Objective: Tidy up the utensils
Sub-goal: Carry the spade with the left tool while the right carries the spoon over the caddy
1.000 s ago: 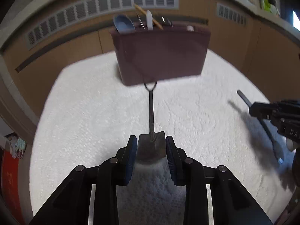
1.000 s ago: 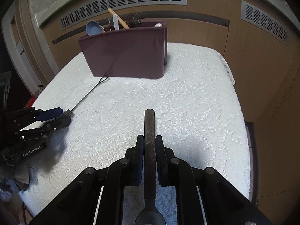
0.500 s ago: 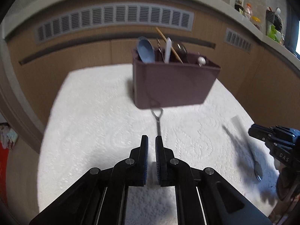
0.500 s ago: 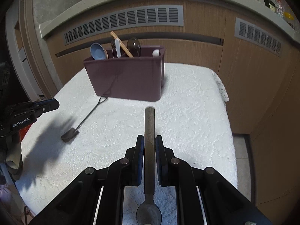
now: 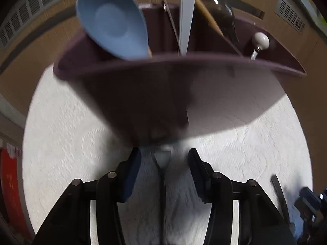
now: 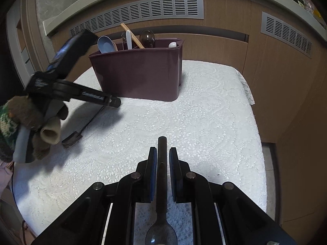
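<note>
A maroon utensil caddy (image 5: 167, 94) (image 6: 139, 75) stands on the white lace cloth (image 6: 204, 112) and holds a blue spoon (image 5: 112, 18), a white handle (image 5: 186, 16), a wooden stick (image 5: 206, 14), a dark ladle and a white-knobbed tool (image 5: 260, 40). My left gripper (image 5: 164, 161) is open, close to the caddy's front, its jaws either side of the looped handle of a thin dark spatula (image 5: 162, 169) lying on the cloth; its blade (image 6: 72, 139) shows in the right wrist view. My right gripper (image 6: 162, 155) is shut on a dark spoon (image 6: 161, 163), bowl toward the camera.
Wooden cabinet fronts with grey vent grilles (image 6: 143, 12) stand behind the cloth-covered table. The cloth's right edge (image 6: 249, 94) drops off beside a wooden panel. The left gripper and gloved hand (image 6: 40, 110) fill the left of the right wrist view.
My left gripper let go of the spatula's blade, shut, then moved forward to the caddy and opened over the spatula's handle. My right gripper rose slightly, still holding the spoon.
</note>
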The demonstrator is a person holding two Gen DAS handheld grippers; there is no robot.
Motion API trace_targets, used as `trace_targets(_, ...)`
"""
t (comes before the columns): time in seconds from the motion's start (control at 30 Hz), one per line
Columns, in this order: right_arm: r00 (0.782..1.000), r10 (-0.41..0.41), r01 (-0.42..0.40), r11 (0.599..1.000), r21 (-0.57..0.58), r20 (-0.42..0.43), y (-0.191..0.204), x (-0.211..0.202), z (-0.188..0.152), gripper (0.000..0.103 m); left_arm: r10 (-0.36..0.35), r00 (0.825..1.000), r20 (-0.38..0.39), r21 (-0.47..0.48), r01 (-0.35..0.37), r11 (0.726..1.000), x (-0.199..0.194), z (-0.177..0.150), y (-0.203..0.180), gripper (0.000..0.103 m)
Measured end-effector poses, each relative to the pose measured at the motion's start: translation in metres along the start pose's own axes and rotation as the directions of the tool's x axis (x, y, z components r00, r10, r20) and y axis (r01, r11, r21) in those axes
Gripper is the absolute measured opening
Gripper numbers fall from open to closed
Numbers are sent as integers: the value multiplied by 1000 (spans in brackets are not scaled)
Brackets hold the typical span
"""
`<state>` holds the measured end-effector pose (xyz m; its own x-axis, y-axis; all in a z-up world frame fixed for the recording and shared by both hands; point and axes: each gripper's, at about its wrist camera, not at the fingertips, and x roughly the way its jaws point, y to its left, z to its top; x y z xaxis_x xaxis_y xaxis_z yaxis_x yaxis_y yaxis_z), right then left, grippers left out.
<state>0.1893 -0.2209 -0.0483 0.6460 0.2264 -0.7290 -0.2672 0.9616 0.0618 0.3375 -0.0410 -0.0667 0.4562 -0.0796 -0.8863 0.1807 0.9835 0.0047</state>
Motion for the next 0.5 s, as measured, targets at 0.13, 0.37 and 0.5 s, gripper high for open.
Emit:
trace_targets(0.13, 1000, -11, 11, 1000, -14, 7, -3, -3, -2, 12, 9, 999, 39, 45, -11, 999, -8, -13, -11, 24)
trace_targets(0.37, 996, 41, -43, 999, -16, -83, -5, 13, 2, 16, -60, 995, 80, 75, 54, 996, -40, -85, -10, 24)
trace_targets(0.5, 987, 29, -36, 999, -42, -159, 9, 43, 8, 17, -87, 994, 71, 65, 82, 994, -47, -97, -7, 25)
